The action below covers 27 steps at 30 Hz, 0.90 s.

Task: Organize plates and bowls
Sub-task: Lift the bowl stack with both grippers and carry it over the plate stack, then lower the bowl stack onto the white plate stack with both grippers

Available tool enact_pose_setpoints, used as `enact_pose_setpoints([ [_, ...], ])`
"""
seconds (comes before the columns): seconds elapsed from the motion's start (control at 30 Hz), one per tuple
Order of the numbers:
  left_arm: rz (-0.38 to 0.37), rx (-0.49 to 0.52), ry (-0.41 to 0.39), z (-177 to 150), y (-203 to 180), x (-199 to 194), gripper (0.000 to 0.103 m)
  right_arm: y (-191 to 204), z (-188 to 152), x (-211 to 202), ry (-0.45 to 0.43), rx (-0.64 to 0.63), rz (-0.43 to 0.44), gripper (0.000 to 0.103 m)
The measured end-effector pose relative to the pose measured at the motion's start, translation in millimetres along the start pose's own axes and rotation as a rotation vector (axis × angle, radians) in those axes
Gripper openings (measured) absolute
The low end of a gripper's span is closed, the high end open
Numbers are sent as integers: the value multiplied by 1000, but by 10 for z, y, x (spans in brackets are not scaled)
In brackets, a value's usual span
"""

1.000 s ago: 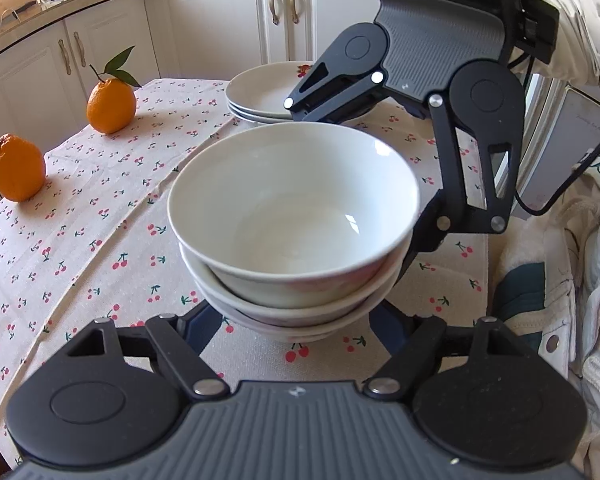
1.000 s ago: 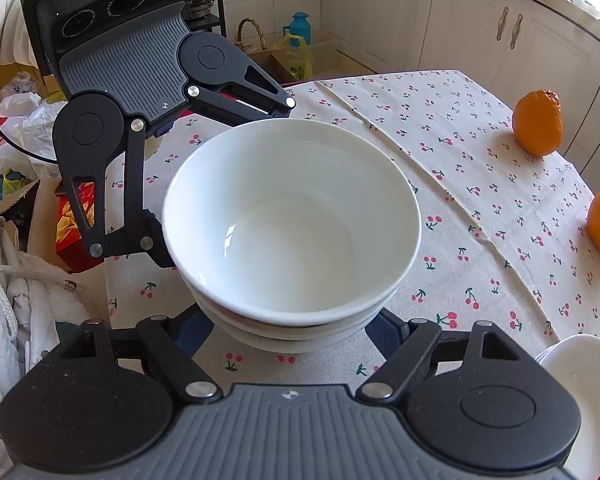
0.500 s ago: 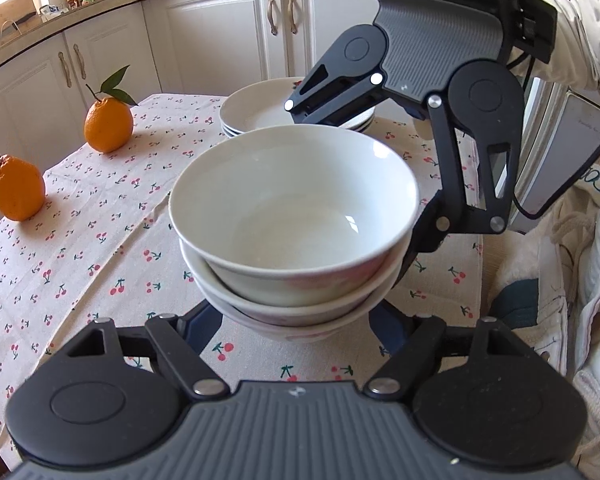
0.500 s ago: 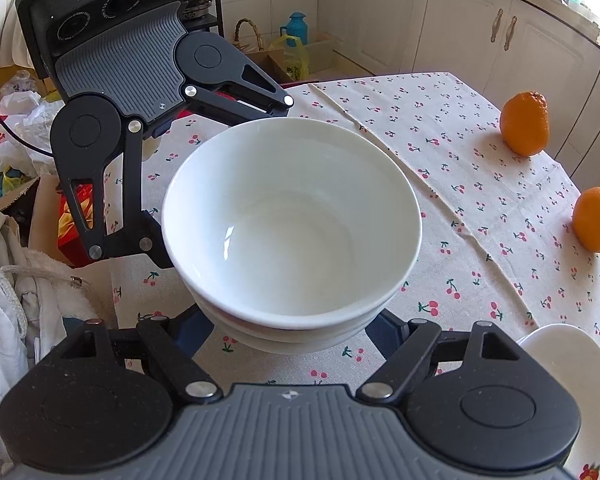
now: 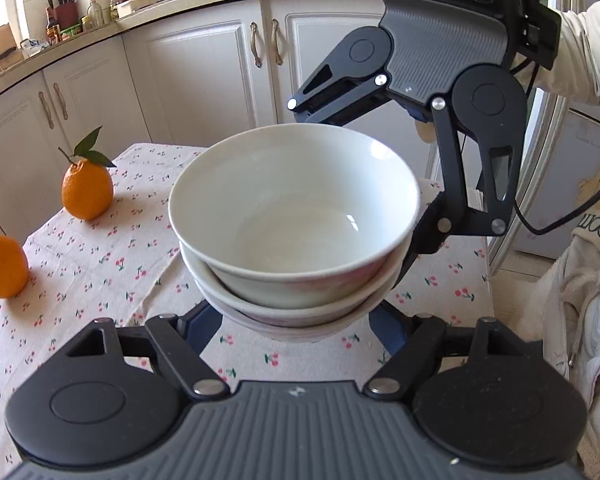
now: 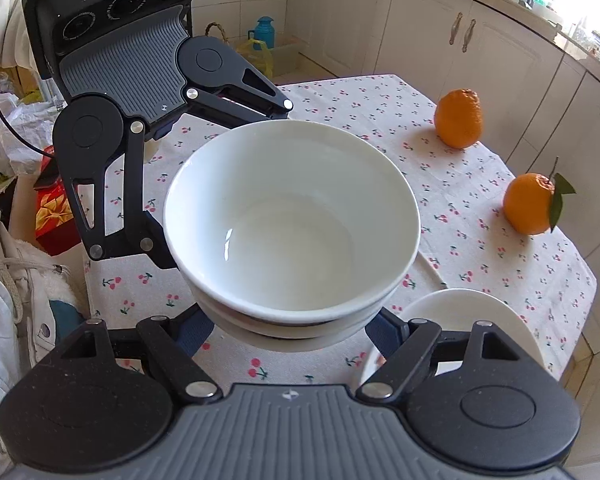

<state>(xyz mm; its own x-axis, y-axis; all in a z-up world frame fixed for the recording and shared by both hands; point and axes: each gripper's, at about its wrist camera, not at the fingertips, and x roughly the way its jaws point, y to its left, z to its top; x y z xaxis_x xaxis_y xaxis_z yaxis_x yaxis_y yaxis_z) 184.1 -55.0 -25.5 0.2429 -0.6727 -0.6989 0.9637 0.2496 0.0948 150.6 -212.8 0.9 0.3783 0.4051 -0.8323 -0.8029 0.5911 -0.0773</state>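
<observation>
Table (image 6: 480, 292): a cherry-print cloth is covering it and filling the middle of both views; the bowls are hanging above it, clear of the cloth.
Bowl stack (image 5: 296, 232): three nested white bowls, as far as the rims show, are sitting at frame centre, the top one empty and roughly level.
Left gripper (image 5: 296, 332): its blue fingers are reaching under the stack's near side from the lower edge of the left view, set at a middling width; whether the pads are pressing or only cradling, I cannot tell.
Right gripper (image 6: 290, 334): it is doing the same from the opposite side, its fingers splayed beneath the lowest bowl, contact hidden by the rim.
Plates (image 6: 464, 320): a white stack is lying at lower right of the right view, just beside the right gripper.
Oranges (image 6: 458, 118): two are sitting well apart from the bowls, towards the table's edge.
Step in hand: judged, carrying the stack between both grippers towards a place by the plates.
Doing it well: both hands should be travelling together at matching height, since a lag on either side would tip the stack; set it down flat beside the plates before either side lets go.
</observation>
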Motion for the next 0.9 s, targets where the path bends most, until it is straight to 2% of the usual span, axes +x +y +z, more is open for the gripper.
enact_pose_setpoints([
  [0.27, -45, 47, -33, 443, 106, 445, 80, -408, -296, -263, 6, 41, -86, 85],
  [0.47, -88, 83, -34, 687, 159, 827, 80, -710, -577, -336, 19, 99, -119, 85],
  [0.67, -109, 86, -20, 777, 204, 1085, 80, -934, -744, -278, 15, 157, -119, 85],
  [0.9, -108, 73, 7, 774, 256, 1168, 80, -1003, -794, -199, 10, 174, -107, 85],
])
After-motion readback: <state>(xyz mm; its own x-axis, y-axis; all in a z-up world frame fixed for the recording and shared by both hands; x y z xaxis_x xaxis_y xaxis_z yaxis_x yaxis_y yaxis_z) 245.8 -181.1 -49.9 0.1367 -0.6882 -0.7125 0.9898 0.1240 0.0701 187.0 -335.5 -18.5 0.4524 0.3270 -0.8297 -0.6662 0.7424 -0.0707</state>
